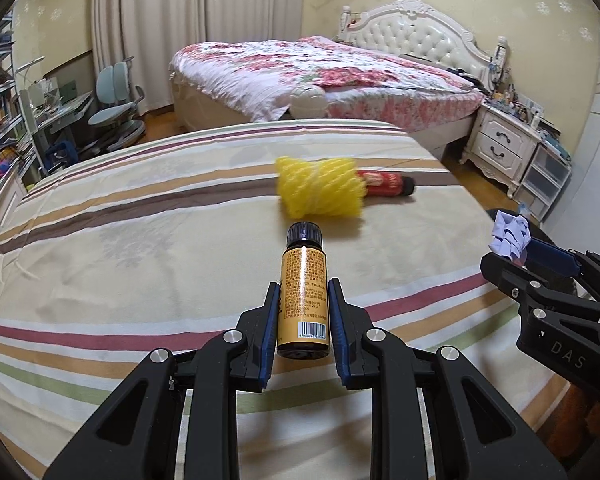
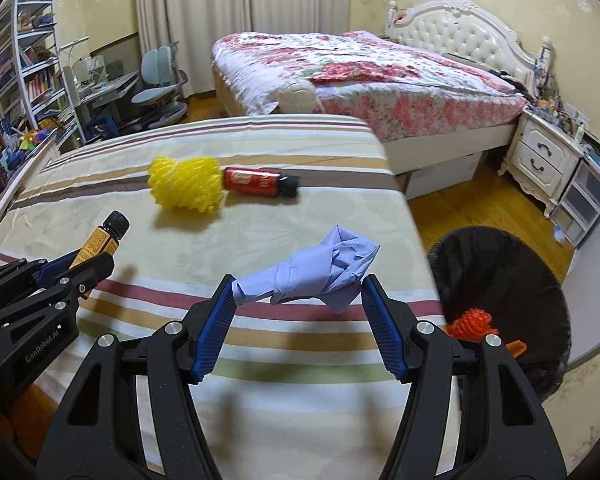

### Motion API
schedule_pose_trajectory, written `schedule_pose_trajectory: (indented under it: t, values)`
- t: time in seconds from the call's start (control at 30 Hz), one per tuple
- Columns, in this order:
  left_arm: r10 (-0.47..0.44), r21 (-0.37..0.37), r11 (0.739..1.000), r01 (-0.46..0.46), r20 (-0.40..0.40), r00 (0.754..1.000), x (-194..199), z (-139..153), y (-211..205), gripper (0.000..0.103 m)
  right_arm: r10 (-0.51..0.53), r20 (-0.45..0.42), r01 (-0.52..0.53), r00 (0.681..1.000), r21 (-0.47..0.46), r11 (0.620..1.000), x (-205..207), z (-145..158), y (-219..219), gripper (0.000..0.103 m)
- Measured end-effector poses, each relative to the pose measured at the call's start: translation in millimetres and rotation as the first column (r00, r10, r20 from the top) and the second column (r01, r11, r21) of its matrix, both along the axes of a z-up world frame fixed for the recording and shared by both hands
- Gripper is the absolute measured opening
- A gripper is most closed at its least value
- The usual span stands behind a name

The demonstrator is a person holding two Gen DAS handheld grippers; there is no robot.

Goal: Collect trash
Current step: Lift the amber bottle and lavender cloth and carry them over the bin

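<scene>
Left claw grips an amber bottle; right claw clamps crumpled paper above the striped bedspread.

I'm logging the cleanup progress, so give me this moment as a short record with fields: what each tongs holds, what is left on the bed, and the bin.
left tongs: shut on small amber bottle
right tongs: shut on crumpled blue paper
left on striped bed: yellow foam net, red bottle
black bin: on floor beside bed, orange foam net inside
</scene>
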State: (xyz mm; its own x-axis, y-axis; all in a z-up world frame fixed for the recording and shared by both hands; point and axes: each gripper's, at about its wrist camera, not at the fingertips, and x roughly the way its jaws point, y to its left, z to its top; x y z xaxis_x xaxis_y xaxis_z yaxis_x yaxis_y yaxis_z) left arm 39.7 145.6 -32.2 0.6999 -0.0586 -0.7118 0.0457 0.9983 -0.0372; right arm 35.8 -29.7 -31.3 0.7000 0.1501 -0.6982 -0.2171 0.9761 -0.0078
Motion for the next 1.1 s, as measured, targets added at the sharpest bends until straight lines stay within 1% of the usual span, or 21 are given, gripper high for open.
schedule_pose_trajectory:
  t: [0.2,0.47,0.73,0.87,1.1]
  values:
    - [-0.072,-0.005,0.997,0.072,0.025,0.997,5.3,7.1,-42.9,0.025,-0.111,0.03,0.112,0.993,-0.015,0.994,1.9,6.3,-52.0,0.062]
    - [-0.174,0.01,0.985,0.174,0.041,0.984,15.9,7.0,-113.8,0.025,-0.262,0.042,0.262,0.964,-0.015,0.965,6.5,4.2,-124.4,0.062]
    - [-0.238,0.012,0.971,0.238,0.028,0.971,32.2,0.1,-169.2,0.025,-0.328,0.036,0.329,0.944,-0.005,0.944,9.8,-3.3,-167.2,0.062]
    - [-0.251,0.029,0.968,0.25,0.026,0.968,37.7,-1.7,-187.6,0.025,-0.347,0.032,0.347,0.938,-0.002,0.938,11.9,-8.9,-179.4,0.062]
    - [-0.263,0.056,0.963,0.262,0.016,0.965,44.2,-6.4,-206.9,0.025,-0.375,0.027,0.375,0.927,-0.005,0.927,15.2,-14.8,-195.0,0.062]
